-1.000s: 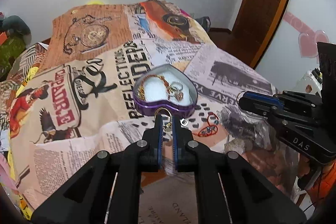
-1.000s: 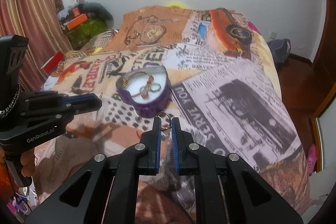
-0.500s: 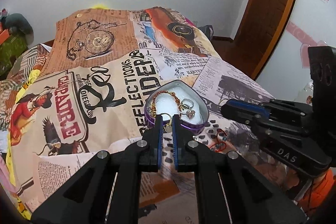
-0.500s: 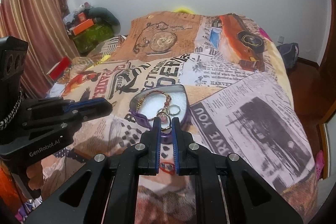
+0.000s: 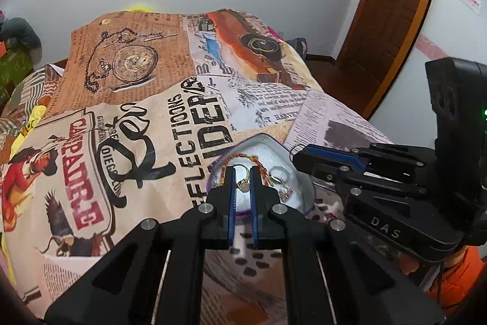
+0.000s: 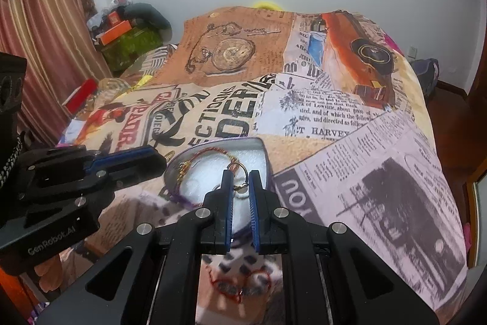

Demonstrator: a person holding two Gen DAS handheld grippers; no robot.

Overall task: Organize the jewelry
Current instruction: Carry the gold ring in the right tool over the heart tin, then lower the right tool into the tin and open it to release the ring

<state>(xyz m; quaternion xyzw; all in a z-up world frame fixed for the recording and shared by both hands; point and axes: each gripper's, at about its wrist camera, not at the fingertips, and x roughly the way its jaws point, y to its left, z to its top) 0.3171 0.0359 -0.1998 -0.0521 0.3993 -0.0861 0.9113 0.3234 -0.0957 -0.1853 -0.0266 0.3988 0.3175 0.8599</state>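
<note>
A bed covered by a printed cotton spread (image 5: 127,142) in newspaper, pocket-watch and orange-car motifs fills both views. Near its front edge rests a heart-shaped purple tin (image 6: 264,154) with a white padded lining, lid off.

The left black two-finger gripper with blue pads (image 5: 242,172) is poised above the tin, its fingers a narrow gap apart; a small gold hoop earring with a pendant (image 5: 242,185) sits between the tips, whether pinched or merely framed cannot be told.

The right black two-finger gripper with blue pads (image 6: 242,175) likewise hangs over the tin, fingers slightly parted around a thin gold ring-shaped hoop (image 6: 240,172) with a small bead; contact with the pads cannot be confirmed. In the left wrist view, this gripper enters from the right just beside the tin's rim.

Inside the tin lie a braided red-and-gold cord bracelet (image 6: 210,151) curving along the far wall and a silver ring (image 5: 278,172) on the lining. A thin red string bracelet (image 6: 240,284) lies on the spread in front of the tin, outside it.
</note>
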